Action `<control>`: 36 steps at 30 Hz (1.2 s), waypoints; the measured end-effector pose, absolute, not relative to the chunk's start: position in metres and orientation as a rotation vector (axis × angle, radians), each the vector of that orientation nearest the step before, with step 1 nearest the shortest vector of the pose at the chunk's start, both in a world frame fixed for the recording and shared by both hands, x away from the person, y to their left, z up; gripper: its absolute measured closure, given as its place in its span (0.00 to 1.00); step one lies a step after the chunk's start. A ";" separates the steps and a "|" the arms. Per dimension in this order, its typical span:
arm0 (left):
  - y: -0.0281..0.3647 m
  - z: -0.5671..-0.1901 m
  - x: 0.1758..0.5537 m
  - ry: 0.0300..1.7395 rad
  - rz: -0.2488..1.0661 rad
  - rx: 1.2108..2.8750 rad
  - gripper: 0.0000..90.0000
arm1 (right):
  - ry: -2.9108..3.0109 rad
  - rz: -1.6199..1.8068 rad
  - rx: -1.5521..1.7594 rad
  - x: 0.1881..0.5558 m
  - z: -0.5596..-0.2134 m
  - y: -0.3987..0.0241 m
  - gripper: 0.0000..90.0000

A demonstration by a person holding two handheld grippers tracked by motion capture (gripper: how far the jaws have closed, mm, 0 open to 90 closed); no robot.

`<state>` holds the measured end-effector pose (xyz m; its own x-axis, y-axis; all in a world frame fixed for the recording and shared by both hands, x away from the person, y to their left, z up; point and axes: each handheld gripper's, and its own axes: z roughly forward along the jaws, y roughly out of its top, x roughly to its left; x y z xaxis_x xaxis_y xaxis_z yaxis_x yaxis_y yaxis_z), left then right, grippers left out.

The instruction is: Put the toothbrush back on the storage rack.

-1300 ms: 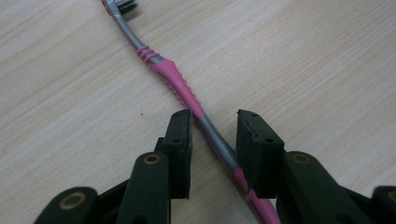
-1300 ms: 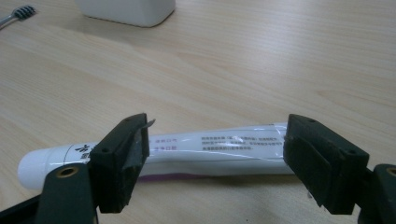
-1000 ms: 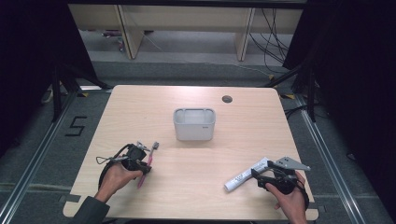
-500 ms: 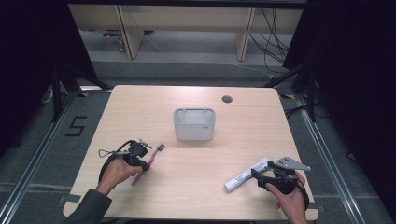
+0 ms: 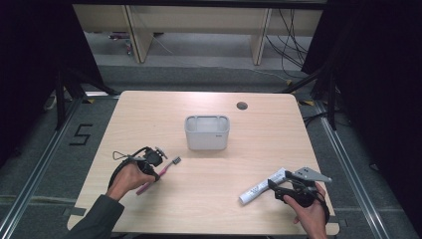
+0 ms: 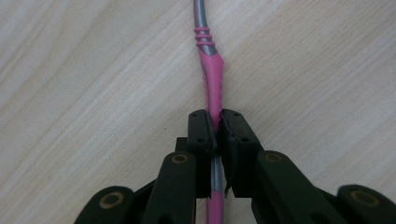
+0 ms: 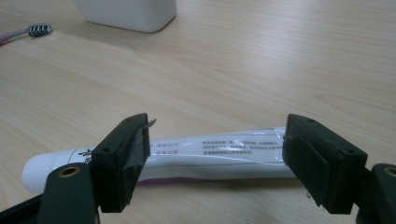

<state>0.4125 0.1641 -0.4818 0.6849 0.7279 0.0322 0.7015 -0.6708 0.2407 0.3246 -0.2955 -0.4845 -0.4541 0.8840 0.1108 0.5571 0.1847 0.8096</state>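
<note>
Pink toothbrush (image 6: 211,79) at seven o'clock on table (image 5: 278,129), pinched mid-handle by left gripper (image 6: 215,130), jaws just closing for lifting. White holder (image 5: 207,132) at centre, waiting. Toothpaste tube (image 7: 187,156) at five o'clock, straddled lengthwise, untouched, by wide-open right gripper (image 7: 219,163).

Pink-and-grey toothbrush (image 6: 211,74), white toothpaste tube (image 7: 205,156) with purple stripe, pale grey holder (image 5: 207,132), light wood table (image 5: 278,134)

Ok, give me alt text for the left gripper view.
The left gripper has just closed its black jaws on a pink and grey toothbrush, which runs straight up the frame over the pale wooden table.
</note>
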 end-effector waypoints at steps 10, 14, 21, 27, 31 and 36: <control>0.165 -0.481 0.417 1.111 0.175 2.732 0.92 | 2.062 1.181 1.393 0.323 -0.483 -0.293 0.28; 0.162 -0.481 0.419 1.069 0.181 2.770 0.93 | 2.066 1.175 1.390 0.323 -0.483 -0.294 0.28; 0.163 -0.479 0.419 1.042 0.206 2.771 0.93 | 2.053 1.173 1.330 0.325 -0.484 -0.297 0.28; 0.172 -0.467 0.418 1.037 0.220 2.694 0.93 | 2.049 1.174 1.332 0.325 -0.484 -0.298 0.28; 0.180 -0.458 0.418 1.013 0.243 2.630 0.93 | 2.047 1.173 1.333 0.325 -0.484 -0.298 0.28; 0.189 -0.447 0.419 1.032 0.294 2.526 0.93 | 2.049 1.181 1.395 0.323 -0.483 -0.295 0.28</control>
